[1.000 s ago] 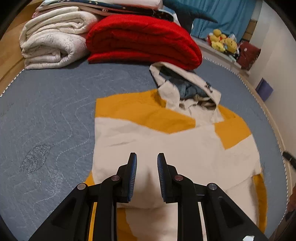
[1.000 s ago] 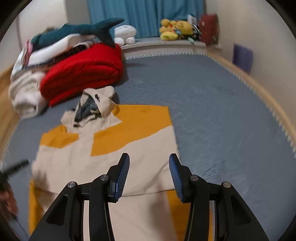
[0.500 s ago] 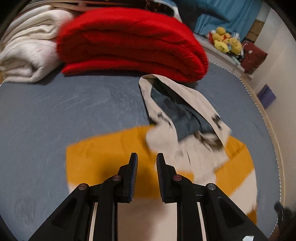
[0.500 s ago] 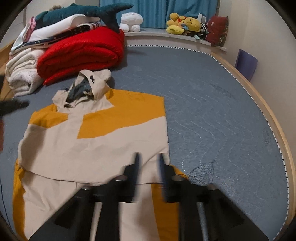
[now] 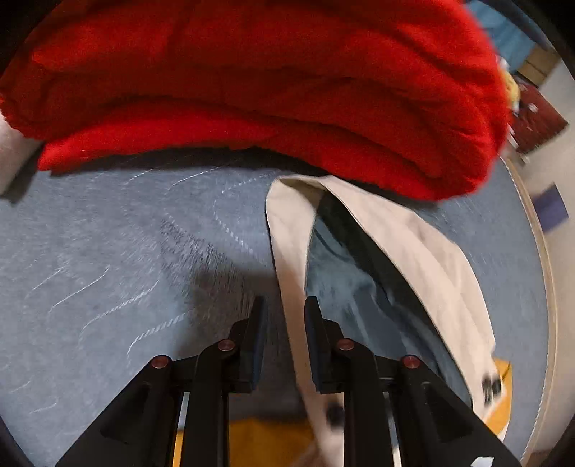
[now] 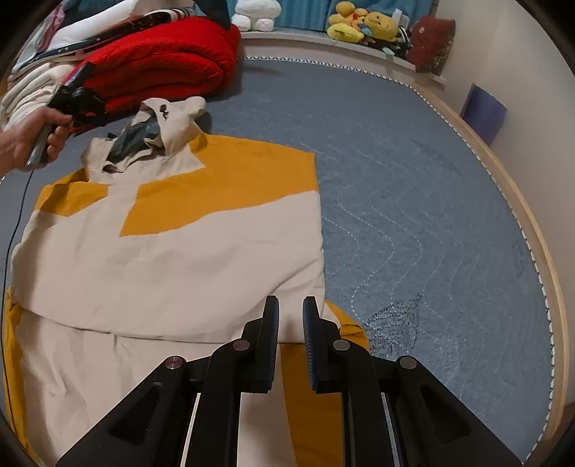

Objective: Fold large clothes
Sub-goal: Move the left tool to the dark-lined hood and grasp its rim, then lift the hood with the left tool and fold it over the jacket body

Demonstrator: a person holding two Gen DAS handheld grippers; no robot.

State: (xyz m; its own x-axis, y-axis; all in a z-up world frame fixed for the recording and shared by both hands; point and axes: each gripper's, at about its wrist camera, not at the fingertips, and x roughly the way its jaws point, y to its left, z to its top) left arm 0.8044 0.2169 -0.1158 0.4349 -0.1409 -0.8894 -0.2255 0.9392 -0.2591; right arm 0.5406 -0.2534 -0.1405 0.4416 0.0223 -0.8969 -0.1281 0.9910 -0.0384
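Note:
A cream and orange hooded jacket [image 6: 172, 251] lies flat on the blue quilted mat [image 6: 413, 201], sleeves folded in. Its hood [image 6: 172, 125] with blue lining points toward the red blanket. In the left wrist view the hood [image 5: 413, 258] fills the right half. My left gripper [image 5: 284, 312] is open a little, its jaws either side of the hood's left edge, empty. It also shows in the right wrist view [image 6: 75, 97], held in a hand. My right gripper [image 6: 290, 310] hovers over the jacket's lower right part, jaws narrowly apart, empty.
A folded red blanket [image 5: 269, 82] lies just beyond the hood, beside white folded bedding [image 6: 21, 93]. Plush toys [image 6: 366, 27] sit on a ledge at the back. A wooden rim [image 6: 532, 230] borders the mat on the right. A purple box [image 6: 483, 111] stands by the wall.
My left gripper has moved forward from over the jacket's body to the hood's edge. My right gripper's jaws have narrowed from wide open and it has lifted back a little.

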